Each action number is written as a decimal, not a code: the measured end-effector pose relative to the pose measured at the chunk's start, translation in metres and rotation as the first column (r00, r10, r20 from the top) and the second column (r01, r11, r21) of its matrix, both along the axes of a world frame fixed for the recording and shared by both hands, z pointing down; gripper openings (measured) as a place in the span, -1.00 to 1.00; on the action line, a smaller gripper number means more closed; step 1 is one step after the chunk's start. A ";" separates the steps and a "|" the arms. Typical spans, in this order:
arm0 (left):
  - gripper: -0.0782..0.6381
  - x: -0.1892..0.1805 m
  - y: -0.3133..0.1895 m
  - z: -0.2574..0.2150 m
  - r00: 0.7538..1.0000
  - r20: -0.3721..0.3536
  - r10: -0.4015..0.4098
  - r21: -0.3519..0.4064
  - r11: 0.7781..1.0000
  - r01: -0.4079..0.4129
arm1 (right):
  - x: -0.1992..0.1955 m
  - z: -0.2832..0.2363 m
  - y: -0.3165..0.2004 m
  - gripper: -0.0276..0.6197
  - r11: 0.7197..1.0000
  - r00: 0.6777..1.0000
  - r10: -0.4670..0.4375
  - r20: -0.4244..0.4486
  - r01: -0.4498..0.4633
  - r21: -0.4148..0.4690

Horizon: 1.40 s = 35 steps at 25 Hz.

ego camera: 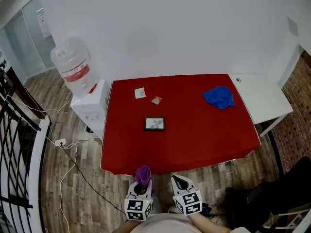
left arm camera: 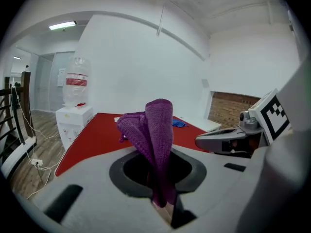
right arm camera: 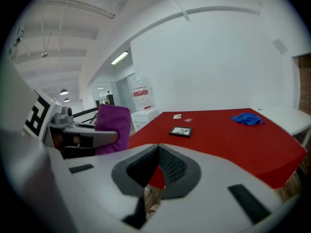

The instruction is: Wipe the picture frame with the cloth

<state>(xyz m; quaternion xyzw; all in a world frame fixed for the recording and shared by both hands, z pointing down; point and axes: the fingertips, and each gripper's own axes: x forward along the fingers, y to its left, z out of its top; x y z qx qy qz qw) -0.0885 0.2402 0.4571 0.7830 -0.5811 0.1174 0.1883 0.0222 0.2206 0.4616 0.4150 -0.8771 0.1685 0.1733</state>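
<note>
Far to my left a water dispenser [ego camera: 90,107] stands on the wooden floor against the red table's [ego camera: 204,140] left edge, with a big bottle [ego camera: 73,64] on top. A white cable [ego camera: 68,157] trails over the floor below it.

My left gripper [ego camera: 142,180] hangs off the table's near edge, low and close to my body. Its jaws are pinched on the purple cloth [left arm camera: 158,130] — the folded fabric stands up out of them, tall and thick, and in the left gripper view it hides the middle of the table behind it.

The picture frame [ego camera: 154,124] lies flat on the red table, left of its centre and well apart from both my grippers. It is a small dark-rimmed rectangle with a pale picture facing up. Beyond it, nearer the wall, lie a white slip of paper [ego camera: 140,92] and a smaller scrap [ego camera: 156,100], both apart from the frame.

My right gripper [ego camera: 180,181] is just beside the left one, also short of the table edge. Its jaws are drawn together at the tips with nothing between them — only a sliver of red table shows through lower down.

Further right, a crumpled blue cloth [ego camera: 219,96] sits near the table's far right corner. Past that edge a white table [ego camera: 265,101] stands alongside the red one.
</note>
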 end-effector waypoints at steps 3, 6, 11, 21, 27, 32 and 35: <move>-0.61 -0.016 -0.037 -0.007 1.000 0.007 0.030 0.016 0.999 -0.030 | -0.018 -0.007 -0.036 -0.90 1.000 1.000 0.017 -0.002 -0.017 0.020; -0.61 -0.033 -0.068 -0.012 0.999 0.014 0.053 0.025 0.998 -0.053 | -0.036 -0.013 -0.065 -0.90 0.999 0.999 0.036 -0.004 -0.036 0.031; -0.61 -0.057 -0.102 -0.018 0.997 0.016 0.077 0.034 0.996 -0.078 | -0.055 -0.018 -0.095 -0.91 0.996 0.997 0.077 -0.009 -0.076 0.046; -0.61 -0.057 -0.139 -0.014 0.998 -0.008 0.067 0.013 0.998 -0.067 | -0.053 -0.019 -0.135 -0.90 0.997 0.997 0.071 -0.030 -0.070 0.031; -0.61 -0.050 -0.156 -0.014 0.999 -0.015 0.031 0.007 1.000 -0.031 | -0.046 -0.019 -0.158 -0.90 0.999 0.999 0.032 -0.033 -0.031 0.022; -0.61 -0.049 -0.166 -0.011 1.000 -0.014 0.007 0.002 1.000 -0.007 | -0.042 -0.014 -0.169 -0.90 1.000 0.999 0.018 -0.031 -0.018 0.013; -0.61 -0.048 -0.172 -0.007 1.000 -0.013 0.002 -0.007 1.000 -0.002 | -0.039 -0.011 -0.177 -0.90 1.000 0.999 0.015 -0.035 -0.015 0.009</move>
